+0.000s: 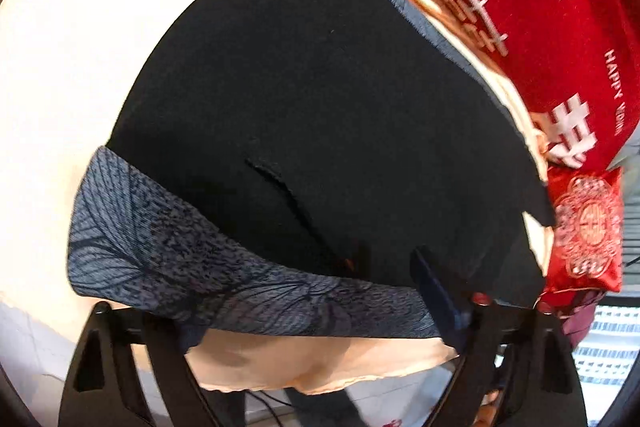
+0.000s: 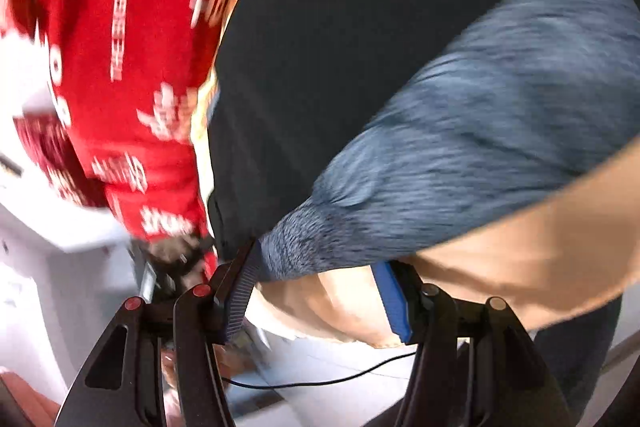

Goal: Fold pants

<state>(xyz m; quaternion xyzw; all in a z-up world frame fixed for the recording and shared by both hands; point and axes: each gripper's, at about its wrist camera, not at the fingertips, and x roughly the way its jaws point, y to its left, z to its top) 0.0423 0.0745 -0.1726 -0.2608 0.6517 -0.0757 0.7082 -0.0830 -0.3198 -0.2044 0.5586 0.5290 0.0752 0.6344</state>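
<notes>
Left wrist view, foreground: the left claw (image 1: 316,311) stands with its fingers spread wide, released, straddling the patterned grey-blue waistband (image 1: 192,267) of the pants (image 1: 320,99); whether a finger touches the fabric cannot be told. The pants lie flat on a cream sheet (image 1: 80,67), the black body spreading away from the waistband, with a pocket slit (image 1: 280,187) near the middle. A peach-coloured cloth edge (image 1: 320,367) hangs just beneath the waistband. Beyond the pants, along their right border, lie a small red embroidered cushion (image 1: 588,231) and, farther off, a large red pillow (image 1: 540,7) printed with white characters. Right wrist view, foreground, blurred by motion: the right claw (image 2: 316,291) is likewise parted, released, its blue-padded fingers (image 2: 394,303) on either side of the waistband (image 2: 480,131) end and the peach cloth (image 2: 520,259) below it. A thin black cable (image 2: 320,381) runs across the pale floor beneath. The black pants (image 2: 360,27) extend upward, with the red pillow (image 2: 132,67) to their left.
</notes>
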